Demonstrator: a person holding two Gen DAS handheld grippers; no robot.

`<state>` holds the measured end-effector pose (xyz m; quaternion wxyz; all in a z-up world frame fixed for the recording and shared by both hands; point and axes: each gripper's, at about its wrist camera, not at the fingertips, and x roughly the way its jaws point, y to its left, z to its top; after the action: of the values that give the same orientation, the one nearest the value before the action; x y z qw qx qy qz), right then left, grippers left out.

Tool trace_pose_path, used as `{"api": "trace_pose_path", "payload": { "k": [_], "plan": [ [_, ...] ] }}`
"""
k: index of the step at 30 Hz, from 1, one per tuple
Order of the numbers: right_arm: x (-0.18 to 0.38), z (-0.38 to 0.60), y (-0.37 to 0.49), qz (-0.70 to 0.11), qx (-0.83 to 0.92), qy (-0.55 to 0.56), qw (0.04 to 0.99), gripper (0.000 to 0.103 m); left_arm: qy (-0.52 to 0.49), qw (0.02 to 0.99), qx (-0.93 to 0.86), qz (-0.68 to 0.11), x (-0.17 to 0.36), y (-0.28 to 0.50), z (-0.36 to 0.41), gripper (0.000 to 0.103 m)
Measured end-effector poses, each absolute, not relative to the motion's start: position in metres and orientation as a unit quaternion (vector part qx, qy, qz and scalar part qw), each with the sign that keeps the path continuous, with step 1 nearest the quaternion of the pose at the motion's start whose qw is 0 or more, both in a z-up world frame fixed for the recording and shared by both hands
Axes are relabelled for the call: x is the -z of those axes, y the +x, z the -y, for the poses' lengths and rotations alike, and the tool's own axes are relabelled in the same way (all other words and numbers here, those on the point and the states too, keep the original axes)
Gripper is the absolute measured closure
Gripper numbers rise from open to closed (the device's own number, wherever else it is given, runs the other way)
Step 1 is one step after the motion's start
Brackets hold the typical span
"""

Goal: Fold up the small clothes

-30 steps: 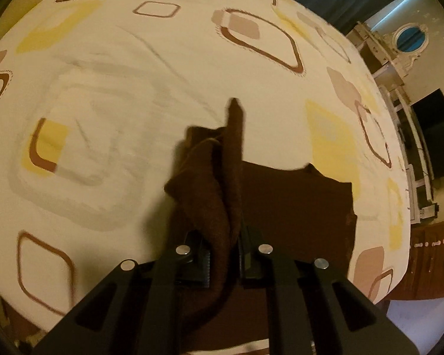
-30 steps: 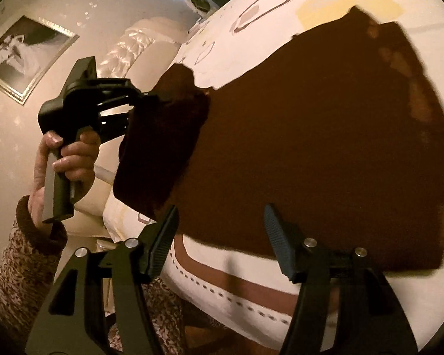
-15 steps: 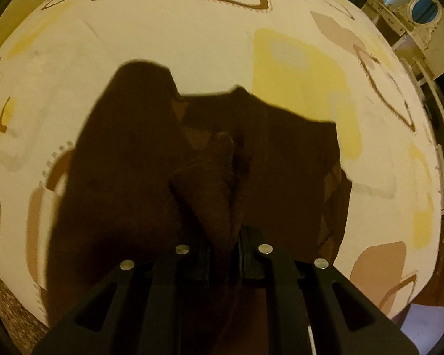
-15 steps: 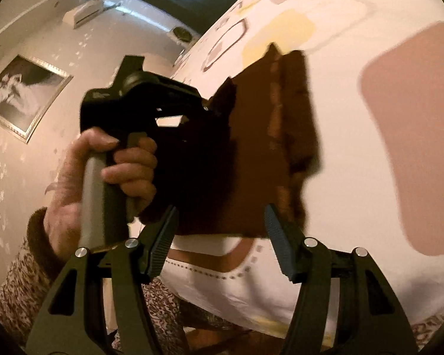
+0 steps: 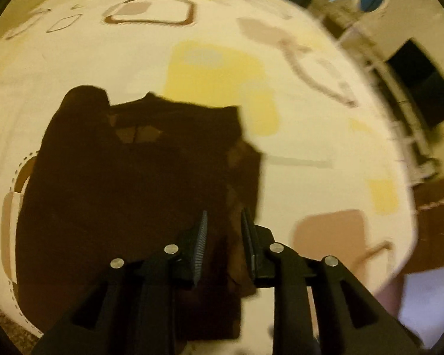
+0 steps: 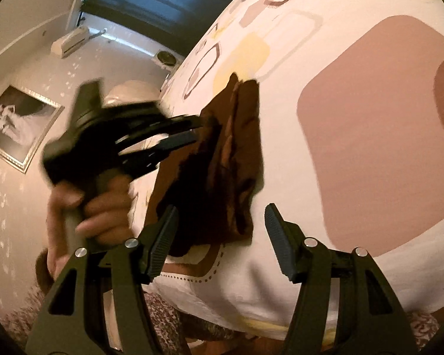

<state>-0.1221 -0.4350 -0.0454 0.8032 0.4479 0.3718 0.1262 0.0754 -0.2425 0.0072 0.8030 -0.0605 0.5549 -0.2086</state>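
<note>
- Fingers of the left gripper (image 5: 223, 230) have just been parting, letting go of the brown cloth (image 5: 127, 207) folded over on the bed (image 5: 325, 136).
- Right gripper (image 6: 220, 230) waits spread and empty beside it.

Both tools are matte black: left tool (image 5: 223, 226), right tool (image 6: 220, 224), with ribbed pads and silver screws; the sleeve (image 6: 41, 266) looks brown-patterned, perhaps knit.

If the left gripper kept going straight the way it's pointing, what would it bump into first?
Most likely the brown cloth. The left gripper points down at it with its jaws just opened, and cloth fills the gap ahead. Under that lies the patterned bedsheet. Depth is hard to judge.
</note>
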Motion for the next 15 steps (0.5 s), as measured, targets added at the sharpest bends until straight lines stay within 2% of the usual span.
{"api": "trace_pose_path", "payload": {
  "k": [2, 5, 9, 15],
  "plan": [
    [0.043, 0.439, -0.119, -0.368, -0.124, 0.456, 0.801, 0.043, -0.068, 0.82, 0.23, -0.52, -0.029, 0.064, 0.216, 0.057],
    [0.035, 0.439, -0.115, -0.366, -0.131, 0.46, 0.798, 0.043, -0.065, 0.849, 0.236, -0.468, -0.048, 0.05, 0.167, 0.041],
    [0.028, 0.428, -0.097, -0.37, -0.158, 0.468, 0.787, 0.04, -0.058, 0.873, 0.198, -0.442, -0.044, 0.044, 0.112, 0.039],
    [0.038, 0.394, -0.051, -0.399, -0.197, 0.496, 0.746, 0.039, -0.081, 0.881, 0.138, -0.445, -0.011, 0.036, 0.04, 0.039]
  ]
}}
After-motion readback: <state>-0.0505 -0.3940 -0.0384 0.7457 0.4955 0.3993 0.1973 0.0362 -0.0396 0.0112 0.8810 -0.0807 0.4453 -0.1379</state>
